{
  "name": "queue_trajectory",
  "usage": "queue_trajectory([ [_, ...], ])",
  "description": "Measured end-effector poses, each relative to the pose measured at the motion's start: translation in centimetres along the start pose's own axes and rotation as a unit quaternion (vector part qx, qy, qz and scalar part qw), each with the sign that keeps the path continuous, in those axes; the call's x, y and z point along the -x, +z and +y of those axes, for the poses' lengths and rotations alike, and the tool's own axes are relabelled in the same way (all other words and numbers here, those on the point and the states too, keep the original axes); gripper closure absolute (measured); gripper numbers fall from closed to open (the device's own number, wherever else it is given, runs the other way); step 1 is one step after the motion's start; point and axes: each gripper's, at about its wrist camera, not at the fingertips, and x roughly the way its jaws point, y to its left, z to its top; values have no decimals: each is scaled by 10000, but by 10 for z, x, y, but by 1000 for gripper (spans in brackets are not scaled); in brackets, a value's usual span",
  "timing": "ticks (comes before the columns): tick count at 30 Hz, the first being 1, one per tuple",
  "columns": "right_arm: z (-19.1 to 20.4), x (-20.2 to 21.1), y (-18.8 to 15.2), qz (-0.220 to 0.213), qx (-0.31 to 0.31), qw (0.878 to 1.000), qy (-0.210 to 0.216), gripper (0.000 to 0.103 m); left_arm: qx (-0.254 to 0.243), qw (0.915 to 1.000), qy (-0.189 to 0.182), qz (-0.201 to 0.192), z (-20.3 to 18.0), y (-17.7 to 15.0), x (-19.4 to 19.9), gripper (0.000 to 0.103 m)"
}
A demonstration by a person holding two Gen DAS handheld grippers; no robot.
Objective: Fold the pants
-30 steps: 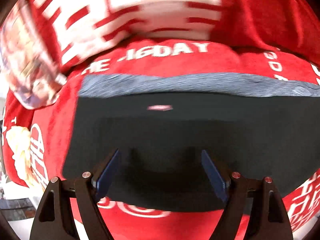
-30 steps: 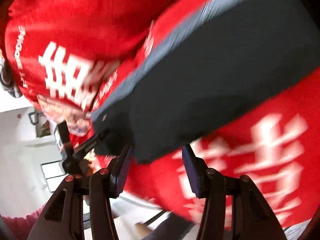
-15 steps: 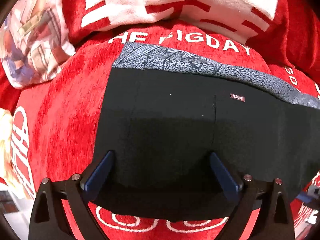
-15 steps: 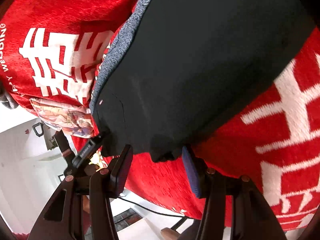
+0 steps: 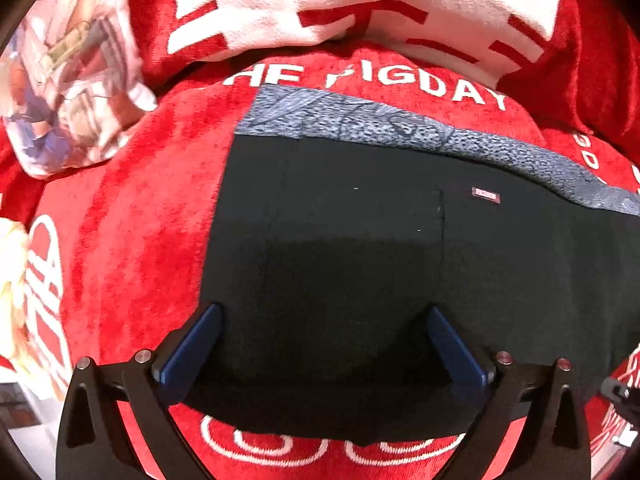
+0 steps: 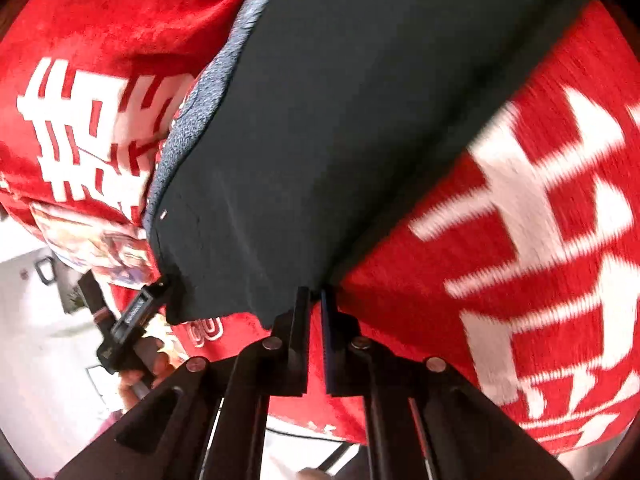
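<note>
Black pants (image 5: 360, 220) with a grey patterned waistband (image 5: 360, 120) lie flat on a red blanket (image 5: 132, 220). My left gripper (image 5: 323, 314) points down over the pants' near edge. Its jaws are opening wide, with the cloth lying between the blue pads (image 5: 192, 348) but not pinched. In the right wrist view the pants (image 6: 360, 100) run up and away. My right gripper (image 6: 315, 292) is shut on their near edge, the fabric drawn to a point at its tips. The left gripper's body (image 6: 136, 312) shows at the pants' other corner, held by a hand (image 6: 140, 364).
A red pillow with a large white character (image 5: 360, 0) lies beyond the waistband. A printed pillow (image 5: 68, 80) sits at the far left. The blanket (image 6: 520, 240) carries white lettering and ends close behind the grippers, with pale floor (image 6: 40, 340) below.
The left gripper's jaws have spread wider over the pants' edge. The right gripper moved down to the near edge and closed from half open onto the cloth.
</note>
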Motion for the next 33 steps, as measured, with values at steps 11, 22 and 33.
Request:
queue_trajectory([
  [11, -17, 96, 45, -959, -81, 9951, -214, 53, -1017, 9926, -581, -327, -126, -5, 63, 0],
  [22, -43, 116, 47, -1094, -424, 9924, -373, 92, -1387, 9874, -764, 15, -212, -17, 46, 0],
  [33, -29, 121, 86, -1287, 1180, 9667, -1869, 103, -1373, 9895, -455, 20, -245, -23, 25, 0],
])
